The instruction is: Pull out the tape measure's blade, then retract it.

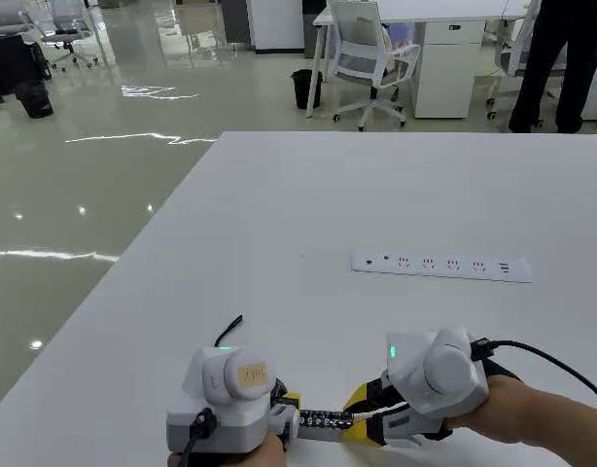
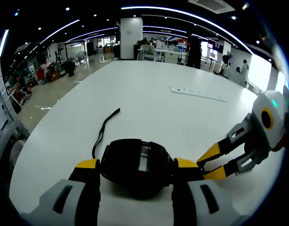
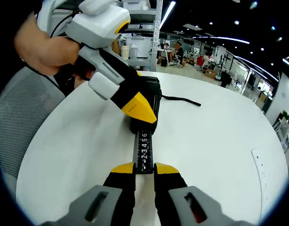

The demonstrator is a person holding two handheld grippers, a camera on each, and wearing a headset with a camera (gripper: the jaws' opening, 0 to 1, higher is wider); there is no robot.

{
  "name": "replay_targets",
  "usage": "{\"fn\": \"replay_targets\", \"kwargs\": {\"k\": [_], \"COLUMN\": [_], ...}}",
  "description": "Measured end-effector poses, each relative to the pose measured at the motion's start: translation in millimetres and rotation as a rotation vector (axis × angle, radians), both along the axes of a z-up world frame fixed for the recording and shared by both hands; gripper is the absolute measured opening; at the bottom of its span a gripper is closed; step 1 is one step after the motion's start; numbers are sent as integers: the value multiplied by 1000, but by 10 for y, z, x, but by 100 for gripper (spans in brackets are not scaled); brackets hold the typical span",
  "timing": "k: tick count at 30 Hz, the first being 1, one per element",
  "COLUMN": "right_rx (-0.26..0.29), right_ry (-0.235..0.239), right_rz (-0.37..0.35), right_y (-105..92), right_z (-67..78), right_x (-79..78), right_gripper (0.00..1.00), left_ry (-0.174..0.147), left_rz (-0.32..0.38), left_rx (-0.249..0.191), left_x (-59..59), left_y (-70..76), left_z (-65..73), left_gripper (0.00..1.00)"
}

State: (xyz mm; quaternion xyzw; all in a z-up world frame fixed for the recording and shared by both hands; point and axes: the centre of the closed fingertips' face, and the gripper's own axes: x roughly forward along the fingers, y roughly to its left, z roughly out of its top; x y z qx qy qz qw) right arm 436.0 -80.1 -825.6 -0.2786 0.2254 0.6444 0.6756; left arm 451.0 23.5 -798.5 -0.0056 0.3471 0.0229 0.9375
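At the near edge of a white table (image 1: 279, 214), the left gripper (image 2: 137, 165) has its yellow-tipped fingers (image 2: 88, 164) spread wide, clamping both sides of the black tape measure (image 2: 135, 178), which rests on the table. A short stretch of blade (image 3: 144, 150) runs rightward to the right gripper (image 3: 144, 168), whose fingers pinch the blade's end. A white power strip (image 1: 441, 265) lies farther back.

A white power strip (image 1: 440, 266) is laid flat on the white worktop (image 1: 376, 185). Beyond its far edge, an office chair (image 1: 362, 49) and a black bin (image 1: 303, 88) are seen on the glossy floor (image 1: 104, 165).
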Motion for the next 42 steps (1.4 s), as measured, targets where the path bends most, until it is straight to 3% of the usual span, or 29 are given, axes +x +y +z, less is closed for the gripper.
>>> {"fn": "replay_targets", "kwargs": {"k": [42], "right_rx": [1], "right_ry": [-12], "right_rz": [16], "right_y": [246], "right_z": [10], "right_x": [18], "right_gripper": [14], "left_ry": [2], "left_rz": [7], "left_rx": [-20], "left_x": [-4], "left_y": [53], "left_z": [13], "left_gripper": [57]}}
